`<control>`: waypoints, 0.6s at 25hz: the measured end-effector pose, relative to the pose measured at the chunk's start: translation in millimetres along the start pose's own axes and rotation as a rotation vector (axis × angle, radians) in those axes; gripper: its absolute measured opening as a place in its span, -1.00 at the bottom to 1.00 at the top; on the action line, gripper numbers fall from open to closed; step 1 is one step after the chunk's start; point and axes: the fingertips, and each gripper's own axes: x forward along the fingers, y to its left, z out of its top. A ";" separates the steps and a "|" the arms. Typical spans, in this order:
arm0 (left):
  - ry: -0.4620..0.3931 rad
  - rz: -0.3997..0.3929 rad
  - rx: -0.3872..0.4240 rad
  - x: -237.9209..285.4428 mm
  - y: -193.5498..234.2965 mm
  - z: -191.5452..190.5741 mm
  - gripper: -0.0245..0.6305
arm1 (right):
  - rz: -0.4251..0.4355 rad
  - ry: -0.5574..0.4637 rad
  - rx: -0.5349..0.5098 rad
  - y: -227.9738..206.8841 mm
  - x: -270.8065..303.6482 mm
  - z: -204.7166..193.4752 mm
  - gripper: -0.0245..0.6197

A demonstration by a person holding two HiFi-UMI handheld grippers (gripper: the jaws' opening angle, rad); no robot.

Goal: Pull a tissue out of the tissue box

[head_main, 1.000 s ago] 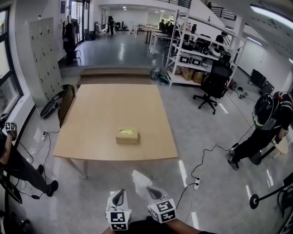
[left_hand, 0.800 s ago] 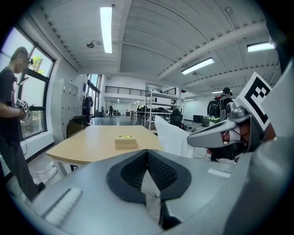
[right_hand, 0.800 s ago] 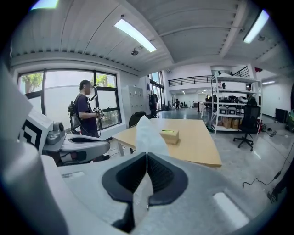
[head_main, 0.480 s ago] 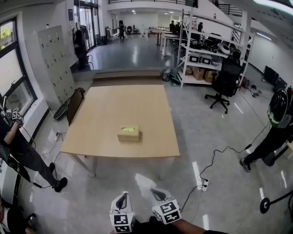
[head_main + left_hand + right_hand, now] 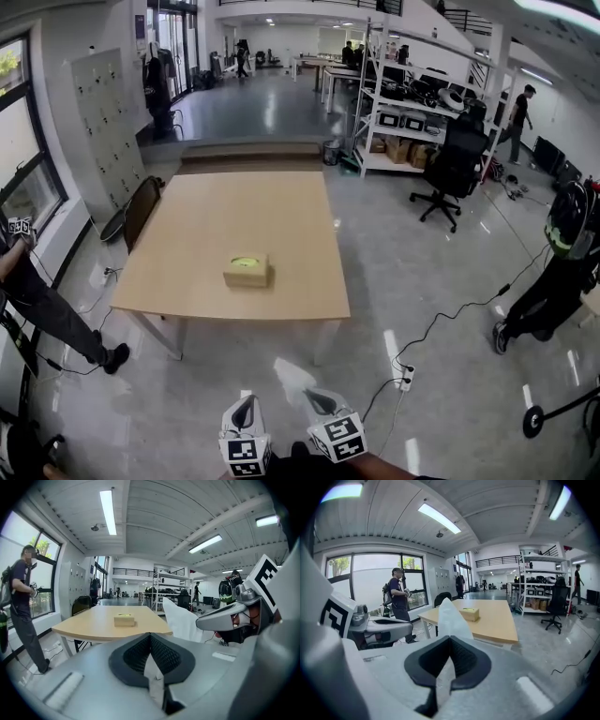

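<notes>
Left gripper point(image 5: 246, 407): jaws together, nothing held. Box point(image 5: 247, 270): on table point(image 5: 281, 211), well apart from both grippers. Tissue point(image 5: 287, 370): already out of the box, standing upright in right gripper point(image 5: 316, 401), jaws clamped on it. Handling: probably hold that pinch firm, left idle.

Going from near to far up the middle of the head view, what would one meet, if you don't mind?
right gripper → tissue → tissue box → wooden step

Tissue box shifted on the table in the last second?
No. The tissue box sits where it was on the table, just behind its near edge.
</notes>
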 end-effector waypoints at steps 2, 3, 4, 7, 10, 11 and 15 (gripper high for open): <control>-0.003 0.001 0.000 1.2 -2.2 -1.7 -0.87 | -0.008 0.001 0.006 -4.3 -1.5 -3.1 -0.94; -0.004 0.001 -0.004 1.1 -4.4 1.6 -0.87 | -0.011 0.002 0.009 -6.2 -2.3 -4.4 -0.94; -0.006 0.001 -0.007 1.1 -6.9 4.8 -0.87 | -0.013 0.002 0.011 -8.2 -3.3 -5.3 -0.94; -0.007 -0.015 -0.005 3.8 -12.4 2.3 -0.87 | -0.022 -0.005 0.016 -13.5 -5.9 -5.2 -0.94; -0.005 -0.012 -0.003 5.1 -13.0 8.3 -0.87 | -0.028 -0.004 0.020 -17.2 -6.3 -4.2 -0.94; -0.003 -0.008 -0.004 5.7 -12.8 10.1 -0.87 | -0.030 -0.003 0.021 -18.4 -6.1 -4.0 -0.94; 0.005 -0.018 -0.006 12.2 -11.3 3.1 -0.87 | -0.034 -0.007 0.025 -21.6 -3.0 -1.9 -0.94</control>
